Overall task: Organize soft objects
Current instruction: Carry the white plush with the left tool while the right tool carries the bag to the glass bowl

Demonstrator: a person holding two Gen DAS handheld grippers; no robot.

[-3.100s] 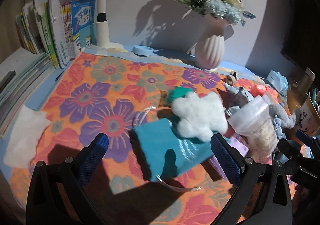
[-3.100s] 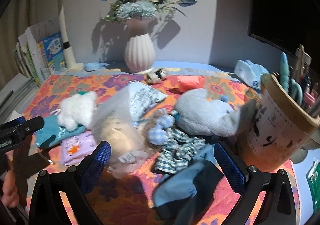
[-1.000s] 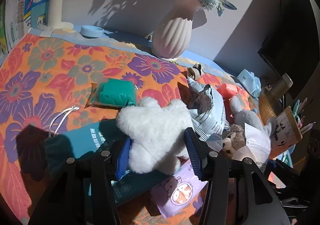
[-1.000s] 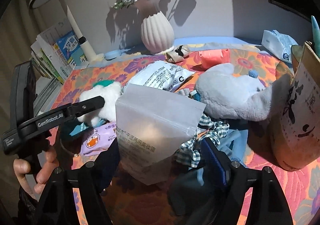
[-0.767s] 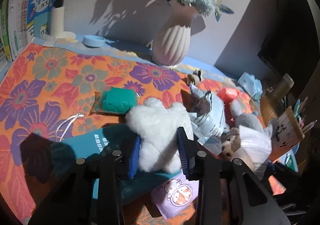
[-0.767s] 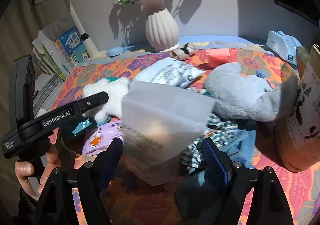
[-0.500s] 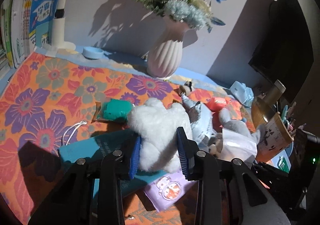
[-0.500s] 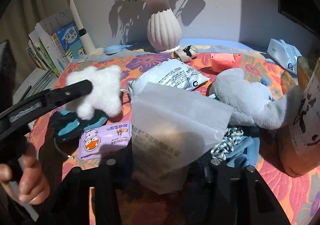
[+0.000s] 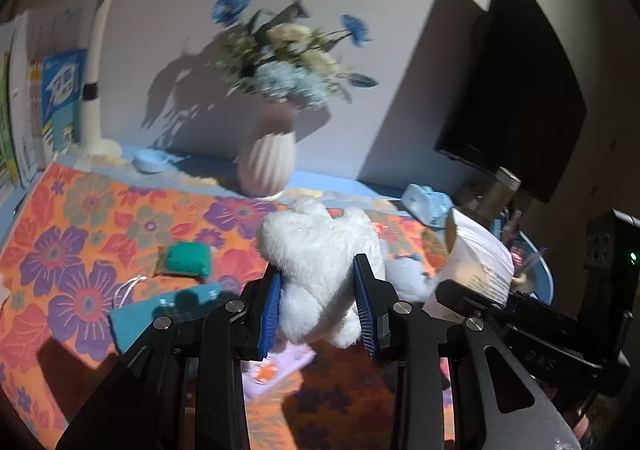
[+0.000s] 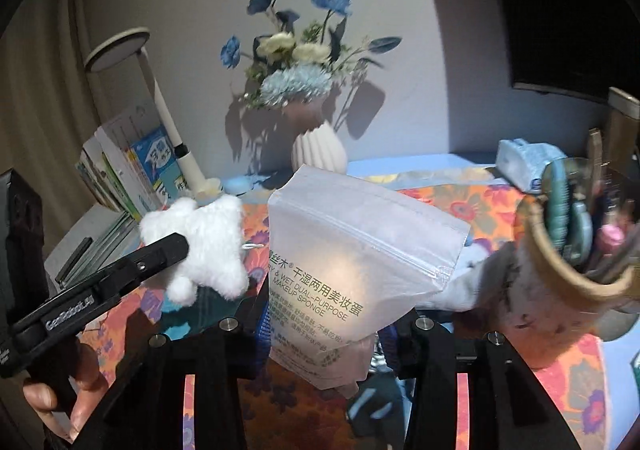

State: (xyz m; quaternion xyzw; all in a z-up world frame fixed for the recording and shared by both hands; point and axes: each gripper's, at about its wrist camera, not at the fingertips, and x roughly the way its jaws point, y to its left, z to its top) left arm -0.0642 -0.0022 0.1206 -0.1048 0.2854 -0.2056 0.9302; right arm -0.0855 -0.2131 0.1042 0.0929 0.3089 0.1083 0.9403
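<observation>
Here the left gripper (image 9: 318, 308) pinches a fluffy white plush toy (image 9: 320, 254) between blue ribbed pads, lifted above the floral cloth (image 9: 80, 234); beside it, the right gripper (image 10: 324, 324) clamps a frosted zip pouch (image 10: 352, 250).

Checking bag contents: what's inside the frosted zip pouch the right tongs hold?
Frosted zip pouch, clamped in right tongs: only a warm pale glow shows through; label reads "makeup sponge". Actual contents hidden by frosting.

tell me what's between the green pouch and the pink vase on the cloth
Only bare floral cloth lies between the green pouch and pink vase, as the left wrist view shows.
</observation>
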